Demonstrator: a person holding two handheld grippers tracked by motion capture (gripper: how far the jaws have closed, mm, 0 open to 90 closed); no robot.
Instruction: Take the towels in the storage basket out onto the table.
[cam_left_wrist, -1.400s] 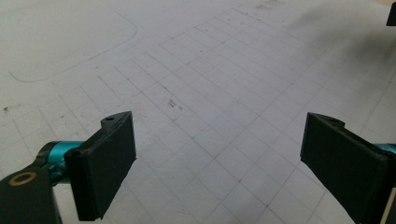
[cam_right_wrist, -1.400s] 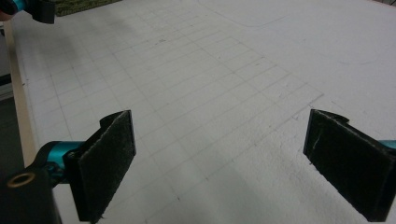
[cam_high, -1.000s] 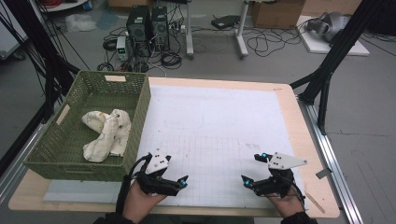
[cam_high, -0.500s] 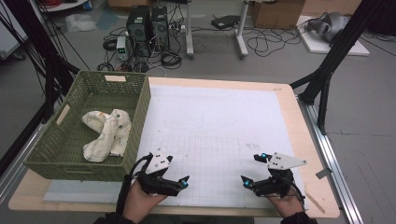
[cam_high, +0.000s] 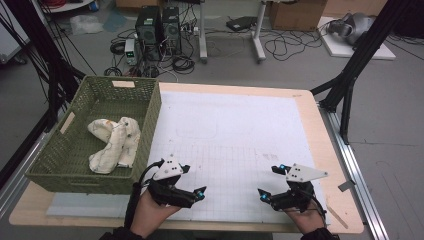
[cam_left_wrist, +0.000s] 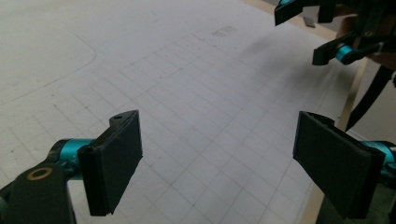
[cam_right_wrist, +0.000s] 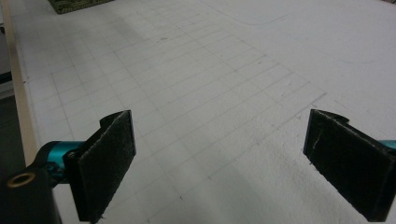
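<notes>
My left gripper (cam_high: 194, 180) rests at the near edge of the white gridded mat (cam_high: 230, 125), open, with nothing between its jaws. The right gripper (cam_high: 268, 181) sits level with it further right, also open and empty, and the two point toward each other. In the left gripper view the pads (cam_left_wrist: 114, 161) stand wide apart over the grid, and the right gripper (cam_left_wrist: 336, 37) shows at the top right. The right gripper view has its own pads (cam_right_wrist: 105, 161) spread over bare mat. A green woven basket (cam_high: 150, 117) at the left holds a crumpled cream cloth (cam_high: 114, 142).
The mat covers most of a wooden table (cam_high: 327, 150). The basket stands just left of my left hand. Black frame legs (cam_high: 350, 75) rise at the right. Computers and cables (cam_high: 160, 30) lie on the floor beyond the table.
</notes>
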